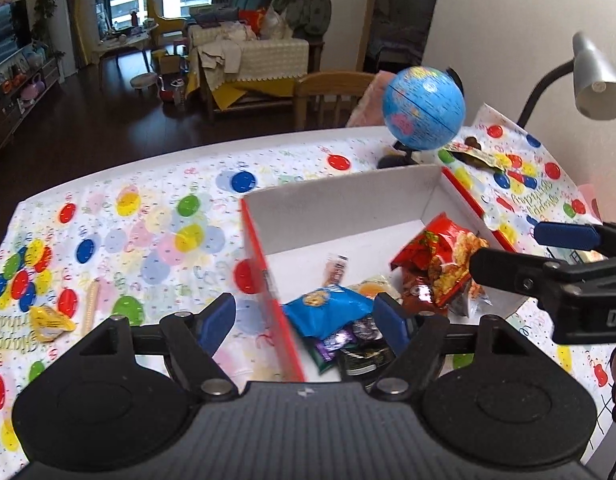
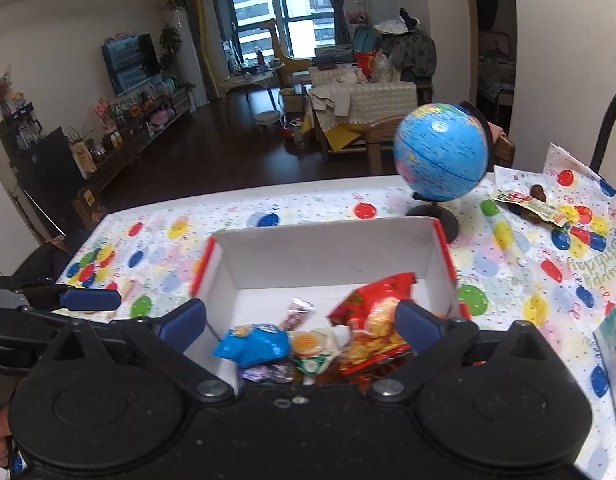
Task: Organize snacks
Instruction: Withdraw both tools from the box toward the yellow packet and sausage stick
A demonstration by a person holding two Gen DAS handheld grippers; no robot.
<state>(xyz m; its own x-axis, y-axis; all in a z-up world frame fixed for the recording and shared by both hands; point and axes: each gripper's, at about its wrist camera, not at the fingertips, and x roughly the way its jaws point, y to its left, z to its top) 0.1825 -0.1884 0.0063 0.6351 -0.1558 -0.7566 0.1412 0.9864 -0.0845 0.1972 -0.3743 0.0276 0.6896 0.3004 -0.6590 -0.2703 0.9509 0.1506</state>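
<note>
While both grippers hang over the near end of the box [image 2: 328,240], neither holds anything; the left gripper [image 1: 304,320] has its jaws wide apart, straddling the box's red left wall, and the right gripper [image 2: 302,322] is likewise spread, above the pile inside; most snacks already lie in the box, namely a blue packet [image 2: 254,346], a purple wrapper [image 2: 268,372], a red bag [image 2: 376,320] and a slim stick [image 2: 298,312] further back; two loose snacks remain on the tablecloth [image 1: 148,208]; in the left view a small yellow packet [image 1: 48,322] lies at about nine o'clock from the left jaws, well apart, with a pale stick [image 1: 93,306] just beside it, its long axis running near to far; a brown-and-yellow wrapper [image 2: 536,208] lies at two o'clock from the right jaws, beyond the globe [image 2: 442,156]; I judge the left gripper nearer the yellow packet, so a leftward reach would come next.
</note>
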